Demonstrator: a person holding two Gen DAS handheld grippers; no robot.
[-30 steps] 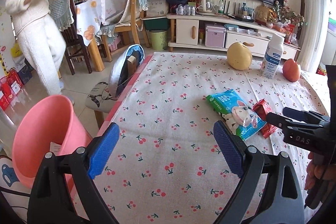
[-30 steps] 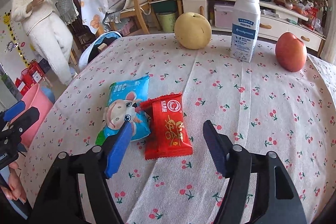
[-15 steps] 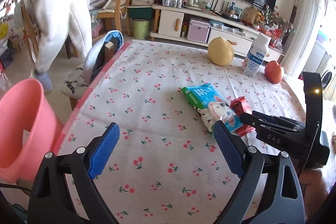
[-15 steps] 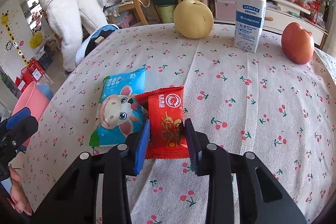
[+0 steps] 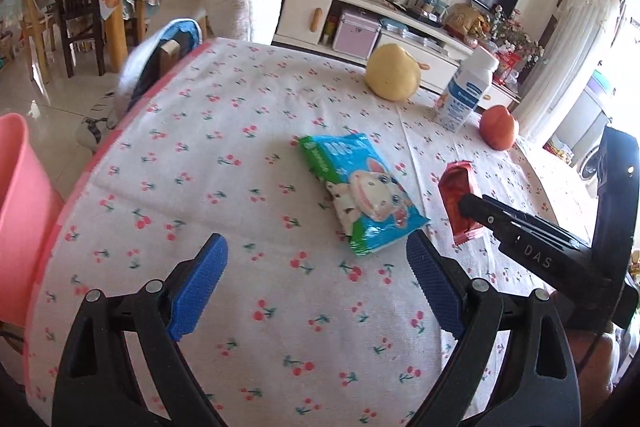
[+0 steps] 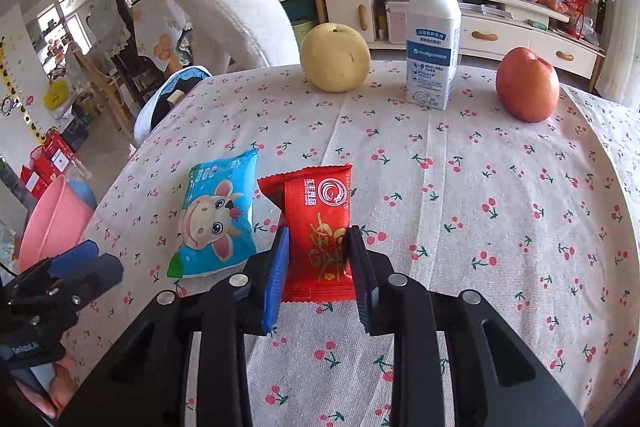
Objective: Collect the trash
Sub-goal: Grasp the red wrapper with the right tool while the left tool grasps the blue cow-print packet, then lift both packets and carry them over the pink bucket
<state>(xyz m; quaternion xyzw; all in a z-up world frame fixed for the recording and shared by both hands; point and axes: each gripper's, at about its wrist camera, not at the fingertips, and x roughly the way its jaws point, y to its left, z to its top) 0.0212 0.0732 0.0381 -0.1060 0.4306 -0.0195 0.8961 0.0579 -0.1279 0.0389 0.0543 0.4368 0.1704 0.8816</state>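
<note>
Right wrist view: the right gripper point(image 6: 318, 263) is clamping the near end of the red snack wrapper point(image 6: 316, 227), its blue pads pressing both sides, so the jaws are as closed as the packet allows. The wrapper is tilting up off the cherry-print tablecloth point(image 6: 460, 211). Just to its left the blue cow-print packet point(image 6: 218, 219) is lying flat on the cloth. Farther back a yellow pear point(image 6: 335, 57), a white bottle point(image 6: 433, 39) and a red apple point(image 6: 527, 83) are standing in a row. In the left wrist view the left gripper point(image 5: 316, 287) is hovering over the cloth near that packet, jaws spread wide and holding nothing. A pink bin point(image 5: 20, 211) is sitting beside the table's left edge.
</note>
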